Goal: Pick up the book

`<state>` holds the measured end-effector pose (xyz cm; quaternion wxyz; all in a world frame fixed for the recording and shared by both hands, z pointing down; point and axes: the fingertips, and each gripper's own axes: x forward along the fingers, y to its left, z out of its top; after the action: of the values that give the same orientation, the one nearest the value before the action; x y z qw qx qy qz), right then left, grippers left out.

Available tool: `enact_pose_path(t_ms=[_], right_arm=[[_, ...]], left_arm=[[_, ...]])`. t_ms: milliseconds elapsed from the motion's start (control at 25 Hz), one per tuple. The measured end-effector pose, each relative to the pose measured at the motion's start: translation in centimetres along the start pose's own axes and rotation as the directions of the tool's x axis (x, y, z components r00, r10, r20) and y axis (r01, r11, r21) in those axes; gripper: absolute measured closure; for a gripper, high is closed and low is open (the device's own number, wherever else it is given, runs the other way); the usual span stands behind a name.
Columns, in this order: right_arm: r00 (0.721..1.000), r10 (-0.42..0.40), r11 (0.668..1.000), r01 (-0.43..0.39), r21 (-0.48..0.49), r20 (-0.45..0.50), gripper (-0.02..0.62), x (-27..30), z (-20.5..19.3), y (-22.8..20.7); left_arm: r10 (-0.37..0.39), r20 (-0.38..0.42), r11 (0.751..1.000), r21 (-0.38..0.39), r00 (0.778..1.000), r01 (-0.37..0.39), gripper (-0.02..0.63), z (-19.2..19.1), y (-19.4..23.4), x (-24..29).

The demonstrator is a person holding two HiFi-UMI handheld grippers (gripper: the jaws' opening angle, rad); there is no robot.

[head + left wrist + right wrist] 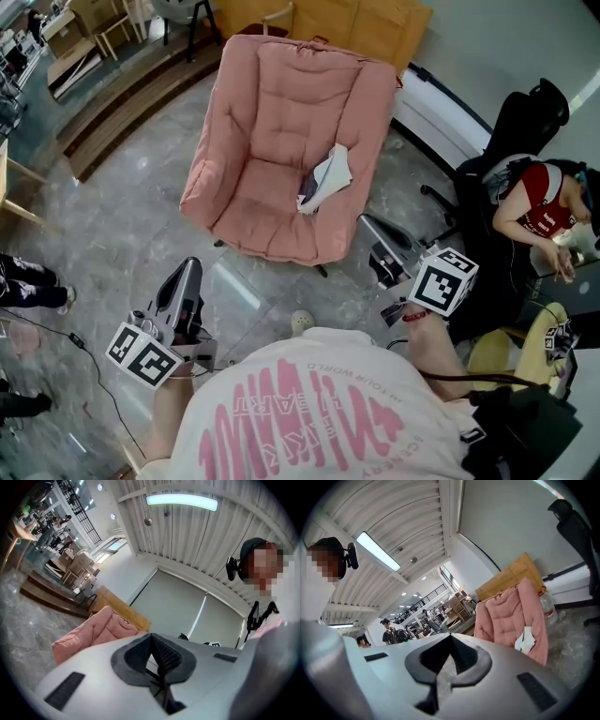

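Fingers pressed together on left gripper and right gripper, nothing between them. Both hang over grey floor, short of pink armchair. Book lies splayed on seat cushion, beside armrest at head view's right.

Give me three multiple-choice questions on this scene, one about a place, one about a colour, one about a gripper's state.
1. Where does the open white-paged book lie? A floor; B seat of the padded armchair; C wooden steps.
2. The armchair's colour? A pink; B green; C black.
3. Jaws of the left gripper? A wide open; B shut on the book; C shut, empty.
Key: B, it rests on the seat cushion; A, its cushions are pink; C, the pads meet with nothing between.
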<state>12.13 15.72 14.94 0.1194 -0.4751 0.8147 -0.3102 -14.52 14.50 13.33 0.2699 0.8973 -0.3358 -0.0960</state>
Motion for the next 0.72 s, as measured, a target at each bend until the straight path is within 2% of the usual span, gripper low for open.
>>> enact_pose_path(t_ms=[480,720], right_arm=[[0.997,0.067,0.997,-0.068,-0.029,-0.034,0.588,2.8,2.8,-2.7],[0.998,0.066,0.996,-0.067,-0.06,-0.017,0.588,3.8,4.3,-4.0]], left_arm=[[0.043,0.061,0.999,0.01,0.997,-0.044,0.597,0.6,0.7,3.2],[0.054,0.079,0.998,0.018,0.995,-0.055,0.597,1.1,1.1,4.6]])
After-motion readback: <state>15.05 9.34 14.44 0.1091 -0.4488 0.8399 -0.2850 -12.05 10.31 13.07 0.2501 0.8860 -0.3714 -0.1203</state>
